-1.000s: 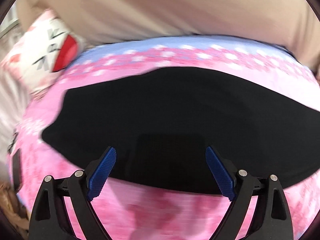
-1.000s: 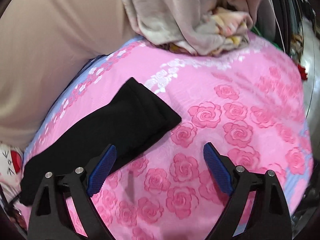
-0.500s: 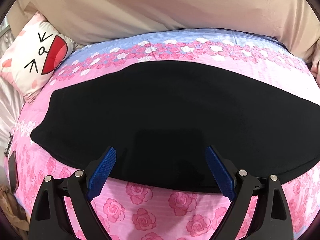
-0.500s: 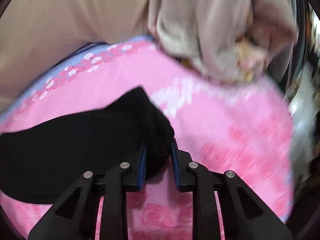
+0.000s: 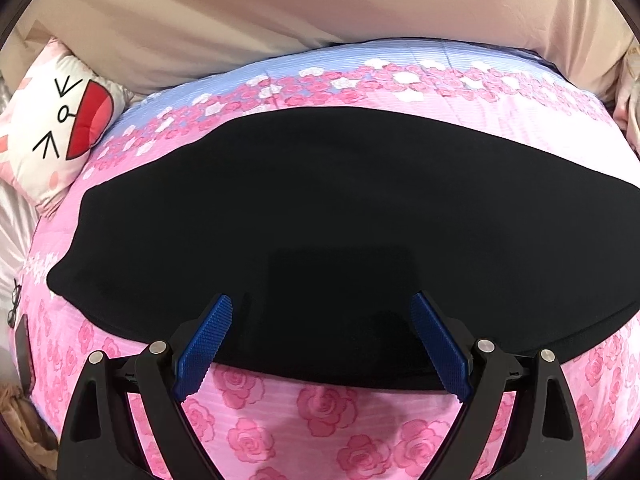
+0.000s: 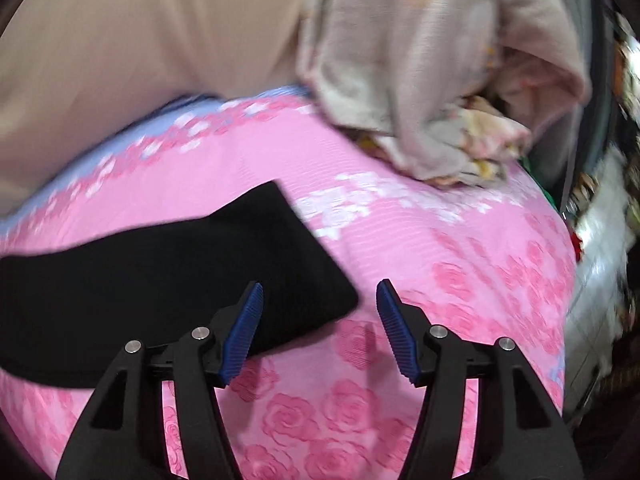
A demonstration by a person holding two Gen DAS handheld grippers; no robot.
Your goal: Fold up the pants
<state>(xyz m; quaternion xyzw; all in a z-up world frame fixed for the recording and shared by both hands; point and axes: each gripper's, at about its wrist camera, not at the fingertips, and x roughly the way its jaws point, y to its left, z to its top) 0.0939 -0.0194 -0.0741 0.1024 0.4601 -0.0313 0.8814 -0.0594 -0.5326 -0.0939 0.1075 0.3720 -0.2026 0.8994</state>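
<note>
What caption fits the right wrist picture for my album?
The right gripper, jaws opening, hovers over the end of black pants on a rosy pink bedspread.

Pants (image 5: 320, 220): matt black cloth, smooth. Bedsheet (image 5: 328, 412): ribbed pink cloth with printed roses. Gripper pads (image 5: 206, 342): ridged blue plastic on glossy black plastic arms with metal pins.

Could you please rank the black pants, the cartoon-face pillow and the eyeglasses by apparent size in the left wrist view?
1. black pants, by far the largest.
2. cartoon-face pillow, partly cut off at the frame edge.
3. eyeglasses, tiny at the left edge.
</note>
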